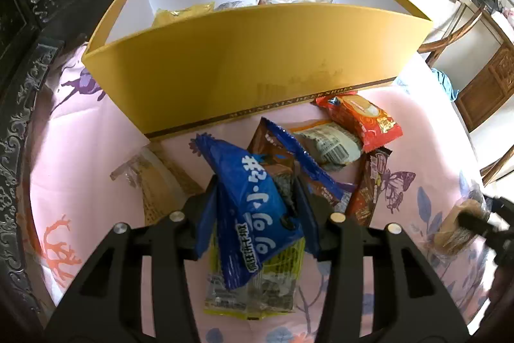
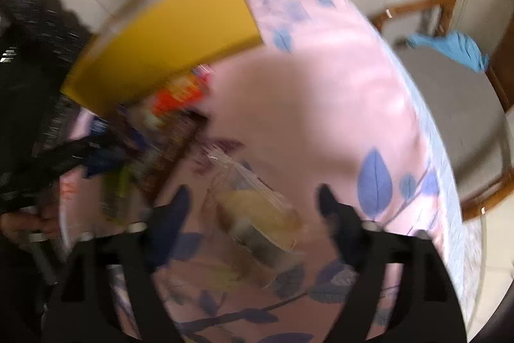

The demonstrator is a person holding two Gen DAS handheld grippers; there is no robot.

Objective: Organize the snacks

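left gripper (image 1: 257, 201) pinching blue snack packet (image 1: 253, 214) | right gripper (image 2: 253, 201) spread (blurred) over clear-wrapped cake (image 2: 257, 214)

The yellow box (image 1: 244, 60) reads "MOUNTAIN DEER SHOES" (faint) — the blue snack packet (image 1: 253, 214) bears white Chinese characters.

Left tool (image 1: 257, 198) clamps blue snack packet (image 1: 253, 208) above pink cloth (image 1: 80, 150), near yellow box (image 1: 244, 66).

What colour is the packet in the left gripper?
Blue with white lettering, clearest in the left wrist view: packet.
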